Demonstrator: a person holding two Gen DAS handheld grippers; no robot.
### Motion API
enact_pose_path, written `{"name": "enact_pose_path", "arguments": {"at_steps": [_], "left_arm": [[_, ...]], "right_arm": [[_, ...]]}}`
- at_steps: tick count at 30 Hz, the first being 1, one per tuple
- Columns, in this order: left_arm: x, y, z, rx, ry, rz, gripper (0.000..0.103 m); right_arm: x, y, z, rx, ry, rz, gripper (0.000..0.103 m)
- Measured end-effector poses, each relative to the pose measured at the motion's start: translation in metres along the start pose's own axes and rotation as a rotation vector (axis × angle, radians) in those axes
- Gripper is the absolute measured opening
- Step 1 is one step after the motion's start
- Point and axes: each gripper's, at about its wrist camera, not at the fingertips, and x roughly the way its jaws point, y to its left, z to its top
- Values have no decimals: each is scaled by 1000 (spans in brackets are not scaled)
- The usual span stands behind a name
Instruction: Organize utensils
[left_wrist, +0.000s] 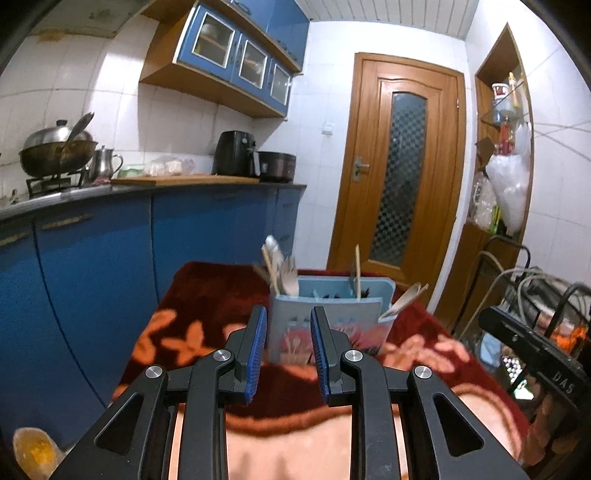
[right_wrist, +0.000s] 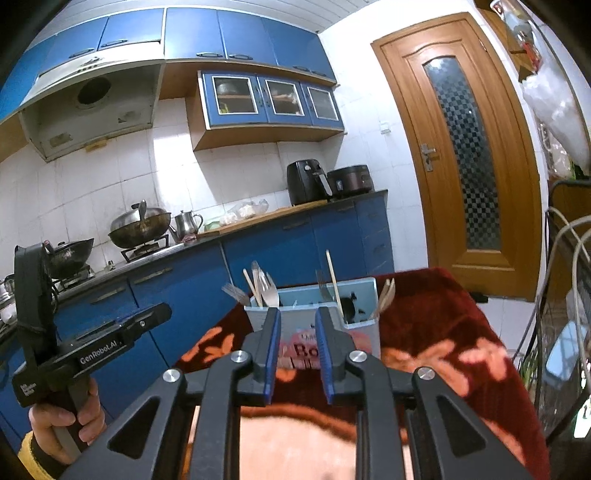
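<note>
A light blue utensil holder (left_wrist: 332, 314) stands on a red flowered cloth (left_wrist: 192, 306). It holds wooden spoons and forks at its left (left_wrist: 282, 273), one chopstick (left_wrist: 357, 269) in the middle and wooden spoons at its right (left_wrist: 404, 299). My left gripper (left_wrist: 289, 314) is open and empty, just in front of the holder. In the right wrist view the holder (right_wrist: 364, 317) shows forks (right_wrist: 264, 286), a chopstick (right_wrist: 334, 282) and spoons (right_wrist: 386, 295). My right gripper (right_wrist: 297, 314) is open and empty, close in front of it.
A blue kitchen counter (right_wrist: 258, 236) with woks, a kettle, an air fryer and a rice cooker runs along the left. A wooden door (right_wrist: 469, 147) is behind the table. A shelf with bags and cables (left_wrist: 509, 192) stands at the right. The left gripper's body (right_wrist: 92, 343) shows at the left.
</note>
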Motion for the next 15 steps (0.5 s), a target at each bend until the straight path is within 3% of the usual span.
{"name": "enact_pose_path", "arguments": {"at_steps": [7,15], "left_arm": [[15,7,-37,-4,48,35,25],[31,13,-66,-15,52,95,25]], "right_arm": [[3,-2,-37,-32,31,-38,23],[18,-6,-69,-45,74,-64,29]]}}
